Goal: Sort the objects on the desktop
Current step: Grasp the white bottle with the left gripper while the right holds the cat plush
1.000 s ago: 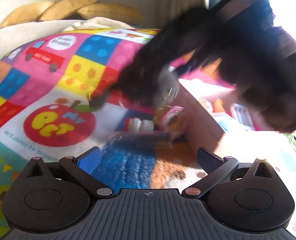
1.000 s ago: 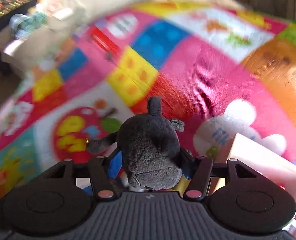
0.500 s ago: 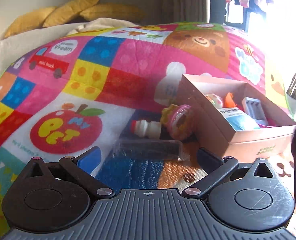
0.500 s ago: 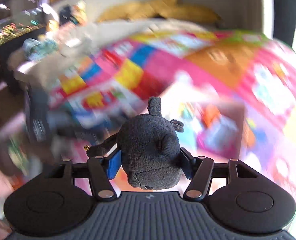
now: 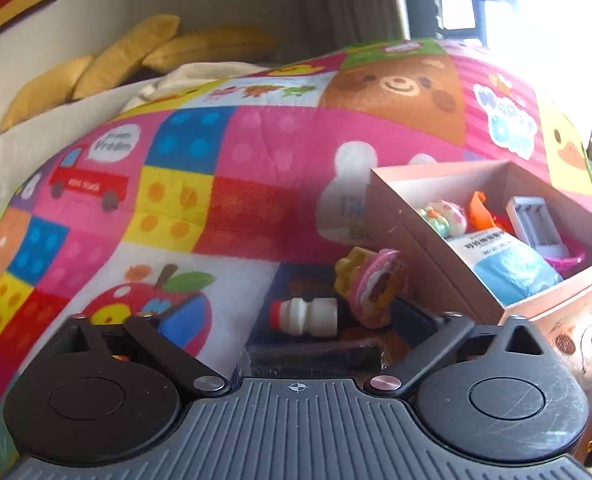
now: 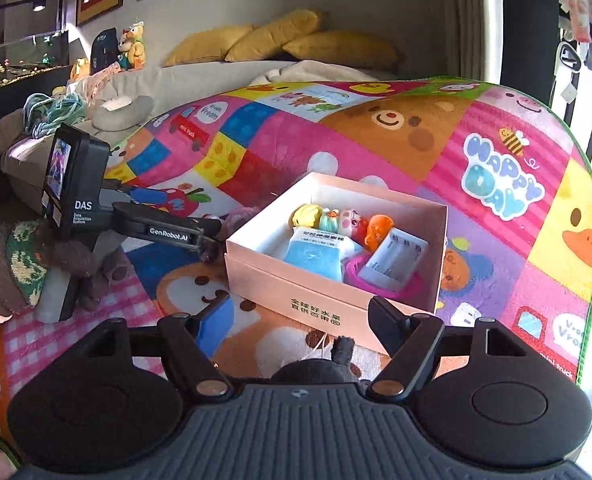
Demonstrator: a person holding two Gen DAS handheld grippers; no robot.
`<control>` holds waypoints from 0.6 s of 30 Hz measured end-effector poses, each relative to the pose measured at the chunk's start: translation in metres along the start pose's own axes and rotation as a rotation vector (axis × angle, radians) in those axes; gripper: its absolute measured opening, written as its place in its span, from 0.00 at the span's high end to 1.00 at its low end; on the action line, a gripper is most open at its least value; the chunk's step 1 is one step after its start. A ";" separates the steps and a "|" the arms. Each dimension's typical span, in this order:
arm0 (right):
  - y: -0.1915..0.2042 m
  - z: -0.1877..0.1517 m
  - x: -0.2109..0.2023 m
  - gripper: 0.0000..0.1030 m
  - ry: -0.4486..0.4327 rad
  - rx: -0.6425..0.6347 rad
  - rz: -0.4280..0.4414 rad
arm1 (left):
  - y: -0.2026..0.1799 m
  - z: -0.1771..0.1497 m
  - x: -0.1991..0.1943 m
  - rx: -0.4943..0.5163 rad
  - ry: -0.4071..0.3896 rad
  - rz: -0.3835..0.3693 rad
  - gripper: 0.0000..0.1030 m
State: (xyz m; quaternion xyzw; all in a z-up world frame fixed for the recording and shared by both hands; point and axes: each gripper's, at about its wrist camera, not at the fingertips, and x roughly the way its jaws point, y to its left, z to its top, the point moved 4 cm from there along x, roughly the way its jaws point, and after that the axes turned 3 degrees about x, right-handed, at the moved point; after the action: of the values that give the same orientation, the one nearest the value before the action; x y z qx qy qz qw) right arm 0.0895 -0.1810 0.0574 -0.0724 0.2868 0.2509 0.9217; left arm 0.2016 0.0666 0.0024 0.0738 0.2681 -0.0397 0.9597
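The small bottle [image 5: 304, 317] lies on its side, cap pointing left; the pink box [image 6: 320, 300] holds toys. Both grippers' jaws stand apart.

My play mat [image 6: 279, 140] looks like soft printed cloth, matt with a fine weave. The pink box [image 6: 296, 284] is smooth matt cardboard. The grey plush toy [image 6: 342, 354] under my right gripper [image 6: 300, 320] is fuzzy fabric. The little bottle [image 5: 306, 316] looks like glossy plastic. The yellow cushions [image 6: 279, 38] look like woven cloth.
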 end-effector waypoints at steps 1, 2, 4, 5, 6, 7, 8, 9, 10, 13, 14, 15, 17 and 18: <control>0.002 0.002 0.001 0.27 -0.004 0.005 0.005 | 0.001 0.000 0.003 0.006 0.017 -0.023 0.39; 0.003 0.002 0.001 0.25 -0.008 0.008 0.008 | 0.003 0.000 0.007 0.006 0.033 -0.055 0.38; 0.003 0.000 0.001 0.23 -0.010 0.015 0.013 | 0.005 -0.001 0.012 0.012 0.036 -0.079 0.32; 0.001 -0.001 0.002 0.22 -0.005 0.020 0.012 | 0.005 -0.003 0.016 0.024 0.039 -0.077 0.32; -0.001 -0.003 0.003 0.22 0.002 0.026 0.008 | 0.004 -0.003 0.019 0.035 0.045 -0.076 0.32; -0.002 -0.005 0.005 0.22 0.012 0.033 0.001 | 0.004 -0.004 0.023 0.038 0.051 -0.081 0.32; -0.005 -0.007 0.008 0.22 0.022 0.043 -0.006 | 0.004 -0.003 0.027 0.033 0.057 -0.087 0.32; -0.007 -0.009 0.010 0.22 0.033 0.054 -0.011 | 0.005 -0.003 0.030 0.028 0.065 -0.092 0.32; -0.010 -0.010 0.011 0.22 0.043 0.065 -0.016 | 0.006 -0.003 0.033 0.023 0.072 -0.096 0.39; -0.015 -0.016 0.011 0.21 0.051 0.092 -0.024 | 0.008 -0.005 0.036 0.016 0.084 -0.102 0.54; -0.016 -0.017 0.010 0.19 0.047 0.099 -0.027 | 0.009 -0.006 0.033 0.017 0.085 -0.099 0.54; -0.018 -0.019 0.008 0.18 0.042 0.107 -0.029 | 0.010 -0.006 0.028 0.016 0.080 -0.095 0.54; -0.023 -0.022 0.003 0.18 0.033 0.128 -0.038 | 0.010 -0.004 0.008 0.009 0.041 -0.096 0.54; -0.025 -0.024 0.002 0.17 0.030 0.140 -0.044 | 0.010 -0.003 -0.003 0.005 0.019 -0.095 0.54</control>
State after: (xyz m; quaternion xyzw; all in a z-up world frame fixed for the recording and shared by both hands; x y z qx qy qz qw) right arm 0.0918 -0.2089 0.0366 -0.0179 0.3159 0.2090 0.9253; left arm 0.1987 0.0769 0.0031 0.0639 0.2803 -0.0854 0.9540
